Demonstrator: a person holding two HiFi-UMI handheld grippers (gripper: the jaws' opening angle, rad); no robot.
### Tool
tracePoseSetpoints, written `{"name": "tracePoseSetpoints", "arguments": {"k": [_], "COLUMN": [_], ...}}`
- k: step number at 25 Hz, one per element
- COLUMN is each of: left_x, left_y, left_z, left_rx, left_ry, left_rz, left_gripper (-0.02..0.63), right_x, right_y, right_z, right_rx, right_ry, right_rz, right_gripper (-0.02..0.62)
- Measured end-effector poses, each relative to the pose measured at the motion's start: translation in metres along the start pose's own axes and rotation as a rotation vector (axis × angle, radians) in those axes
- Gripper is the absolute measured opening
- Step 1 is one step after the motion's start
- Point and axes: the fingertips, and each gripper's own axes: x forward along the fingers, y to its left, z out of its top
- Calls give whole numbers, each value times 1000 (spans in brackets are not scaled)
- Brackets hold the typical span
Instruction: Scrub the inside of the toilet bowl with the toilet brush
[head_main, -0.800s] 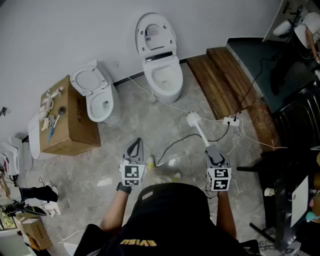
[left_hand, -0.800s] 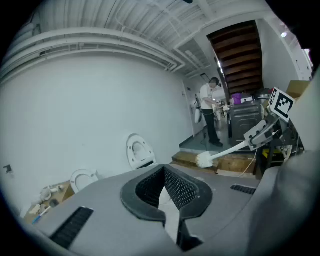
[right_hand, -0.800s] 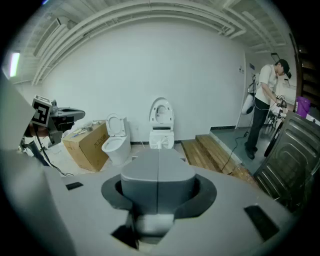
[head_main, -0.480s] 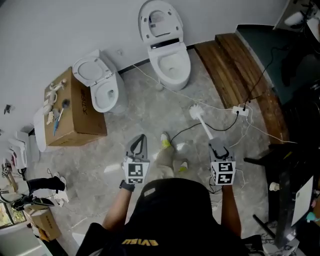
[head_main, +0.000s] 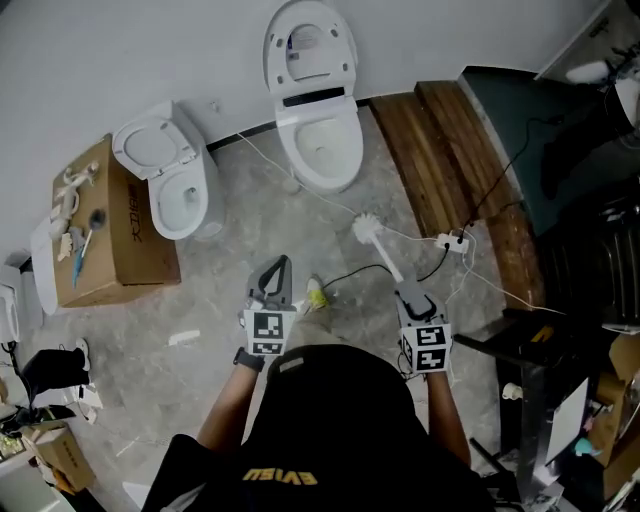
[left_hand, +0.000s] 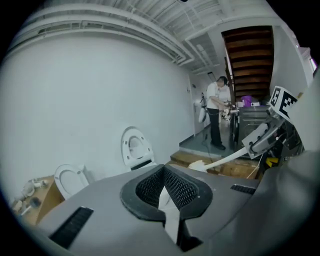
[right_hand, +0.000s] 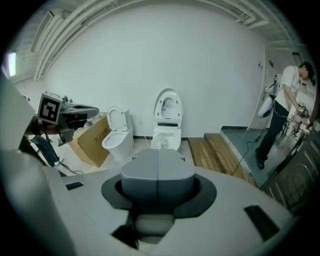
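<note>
1. Grey marbled floor (head_main: 215, 290) beneath the standing person.
2. Right tongs (head_main: 409, 294) clamped on the handle of the white long-handled toilet brush (head_main: 384, 256); its bristle head points toward the larger white open-lid toilet (head_main: 320, 150), outside the bowl.
3. Left tongs (head_main: 276, 272) closed, empty.

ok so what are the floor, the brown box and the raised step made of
floor: polished stone or stone-look tile, grey with veins. brown box: matte cardboard, printed side, folded edges. raised step: dark stained wood, likely; plank seams and grain show.
</note>
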Motion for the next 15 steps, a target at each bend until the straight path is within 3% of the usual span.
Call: {"name": "tracePoseSetpoints", "arguments": {"k": [7,15], "left_x": [90,167], "left_y": [52,95], "left_z": [23,37], "left_rx": [0,-34], "left_ry": [-30,3], "left_rz": [-85,-37], "left_gripper": [17,17], "right_x": [59,138], "right_y": [-19,-56], "right_z": [89,158], "right_rx": [-69,-144], "right_ry": [6,19], "right_rz": [-52,9], "right_gripper": [163,163]}}
